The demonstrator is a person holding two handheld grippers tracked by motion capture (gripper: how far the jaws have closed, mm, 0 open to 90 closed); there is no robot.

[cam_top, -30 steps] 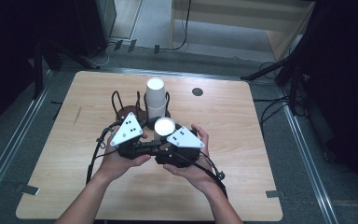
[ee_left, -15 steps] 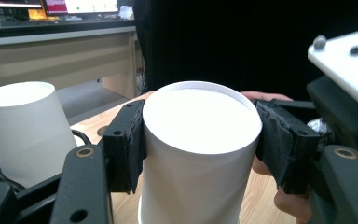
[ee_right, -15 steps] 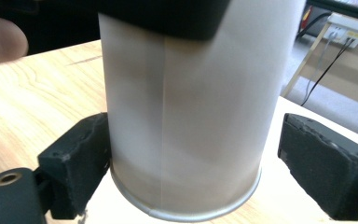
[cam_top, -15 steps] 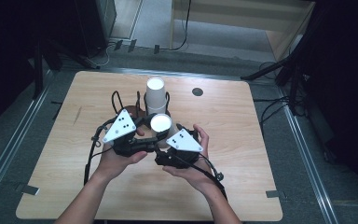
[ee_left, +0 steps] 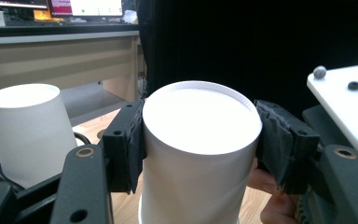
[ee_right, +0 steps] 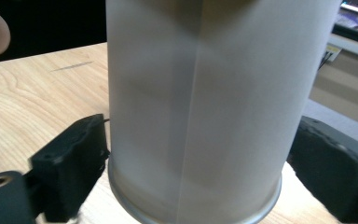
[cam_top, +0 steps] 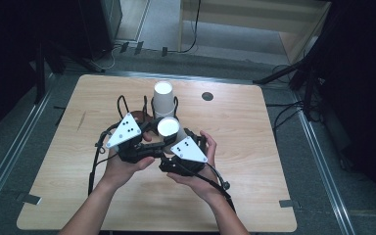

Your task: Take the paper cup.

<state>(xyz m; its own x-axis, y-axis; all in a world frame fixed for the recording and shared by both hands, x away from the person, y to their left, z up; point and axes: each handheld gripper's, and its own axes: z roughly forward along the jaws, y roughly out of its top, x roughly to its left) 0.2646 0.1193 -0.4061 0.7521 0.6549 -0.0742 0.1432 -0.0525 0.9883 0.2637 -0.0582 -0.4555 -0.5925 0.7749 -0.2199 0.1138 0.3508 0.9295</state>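
At frame centre, the left hand-held gripper (cam_top: 149,128) clamps an upturned paper cup (cam_top: 168,128), long axis upright; the right hand-held gripper (cam_top: 176,138), jaws just narrowing, flanks its rim without pressing, above the tabletop (cam_top: 254,147).

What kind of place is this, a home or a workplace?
Probably a lab or recording room, not a home. A bare wooden table stands on grey carpet with cables around it, and monitors sit on a desk behind.
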